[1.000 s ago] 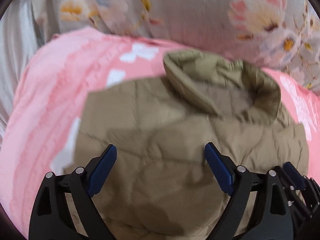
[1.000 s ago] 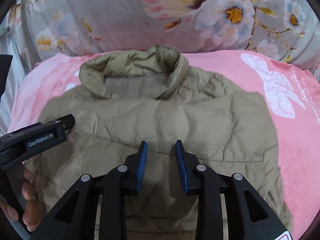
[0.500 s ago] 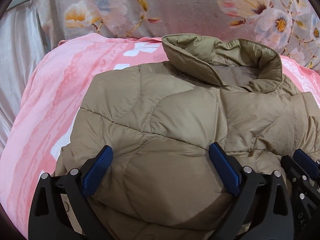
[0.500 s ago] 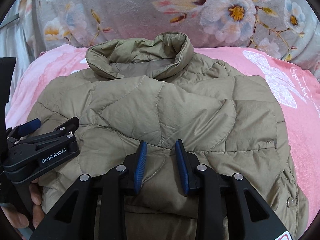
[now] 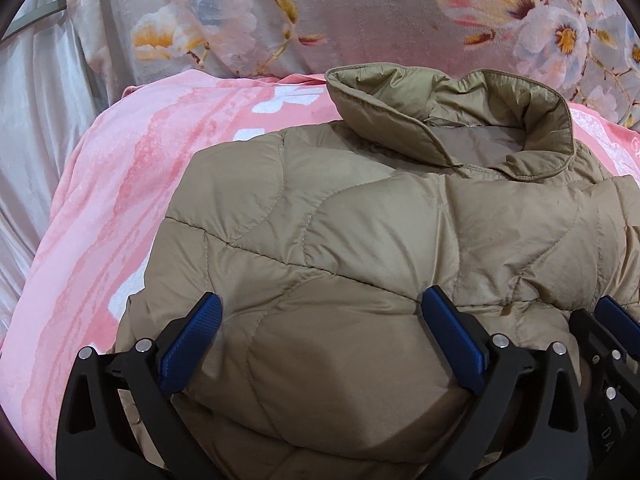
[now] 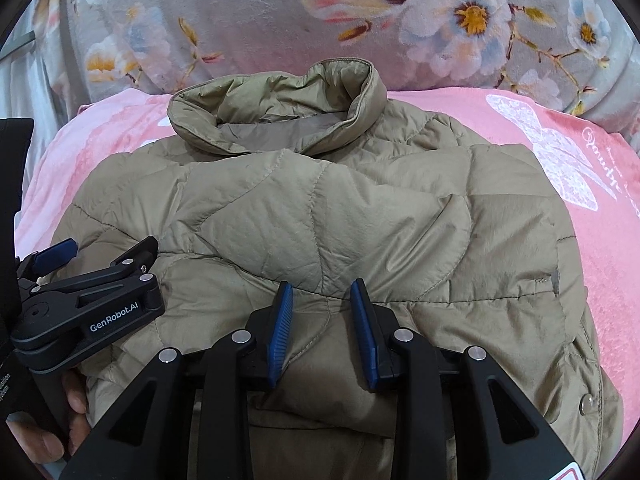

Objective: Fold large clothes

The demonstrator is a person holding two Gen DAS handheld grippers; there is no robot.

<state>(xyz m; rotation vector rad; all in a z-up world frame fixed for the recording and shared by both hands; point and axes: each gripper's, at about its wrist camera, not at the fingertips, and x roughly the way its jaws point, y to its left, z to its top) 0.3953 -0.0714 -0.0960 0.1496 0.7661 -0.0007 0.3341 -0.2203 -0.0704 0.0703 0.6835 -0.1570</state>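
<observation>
Left wrist view looks down over a khaki quilted jacket (image 5: 360, 240) folded into a puffy bundle on a pink blanket (image 5: 100, 220), which covers what seems to be a bed. The jacket's stand-up collar (image 5: 448, 120) points toward the far edge, where a grey flowered cover (image 5: 360, 12) rises behind the blanket. The left hand-held gripper (image 5: 320, 324) has its jaws spread as wide as they go; they have just been opening, and the near fold of the jacket bulges up between the blue pads (image 5: 192, 336) without being pinched. Pale curtain fabric (image 5: 36, 128) hangs off the left edge of the bed.

From the right wrist view, the right hand-held gripper (image 6: 322, 312) sits over the near middle of the same jacket (image 6: 360, 220), its jaws set at a narrow gap. A ridge of fabric lies at the tips, but I cannot tell whether the pads (image 6: 280, 328) actually press it. The left hand-held gripper (image 6: 92, 276) appears at the near left of the bundle, with a person's fingers (image 6: 60, 420) wrapped around its handle. A snap button (image 6: 585, 412) shows on the jacket's right front edge, and a white butterfly print (image 6: 552, 160) marks the blanket toward the far right corner.
</observation>
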